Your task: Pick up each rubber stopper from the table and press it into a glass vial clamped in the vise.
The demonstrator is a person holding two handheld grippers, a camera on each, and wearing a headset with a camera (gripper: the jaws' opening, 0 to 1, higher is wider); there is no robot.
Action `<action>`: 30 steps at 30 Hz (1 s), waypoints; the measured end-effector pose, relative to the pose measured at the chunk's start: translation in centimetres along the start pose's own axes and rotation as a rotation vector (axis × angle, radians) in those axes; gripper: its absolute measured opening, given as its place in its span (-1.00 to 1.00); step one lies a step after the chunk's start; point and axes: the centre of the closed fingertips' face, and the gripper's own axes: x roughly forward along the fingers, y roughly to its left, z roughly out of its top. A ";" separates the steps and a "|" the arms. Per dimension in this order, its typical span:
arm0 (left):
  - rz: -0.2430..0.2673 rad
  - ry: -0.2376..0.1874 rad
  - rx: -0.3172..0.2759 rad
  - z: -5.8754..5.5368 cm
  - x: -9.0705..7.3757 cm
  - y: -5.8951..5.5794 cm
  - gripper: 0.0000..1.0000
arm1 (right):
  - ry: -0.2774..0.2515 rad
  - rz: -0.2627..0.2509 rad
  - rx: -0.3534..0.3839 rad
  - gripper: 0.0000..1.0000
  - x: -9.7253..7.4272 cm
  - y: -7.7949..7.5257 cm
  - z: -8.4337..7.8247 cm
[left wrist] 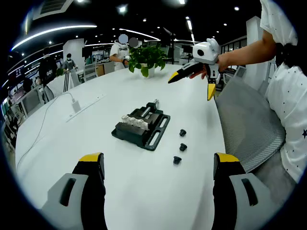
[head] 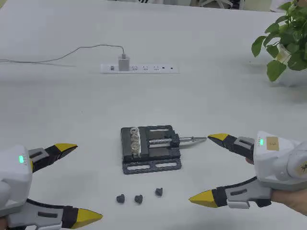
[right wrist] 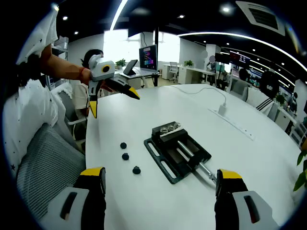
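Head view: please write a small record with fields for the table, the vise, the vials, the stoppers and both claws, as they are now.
table: white; power strip and plant at the far side
vise: black, in the middle, screw handle toward the right claw's side
vials: three, in a row, clamped in the vise
stoppers: three, dark, loose on the table in front of the vise
left claw: open, empty, left of the vise
right claw: open, empty, right of the vise

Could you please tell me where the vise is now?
Head view: the vise sits at centre, three rubber stoppers just below it, the power strip beyond.
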 end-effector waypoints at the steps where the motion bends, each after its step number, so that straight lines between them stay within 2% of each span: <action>1: 0.000 0.000 -0.001 0.0 0.0 0.0 0.87 | -0.001 0.000 0.001 0.89 0.0 0.0 0.0; 30: -0.030 0.042 0.038 -0.5 0.7 -0.6 0.66 | -0.008 0.003 0.006 0.87 0.0 0.1 0.1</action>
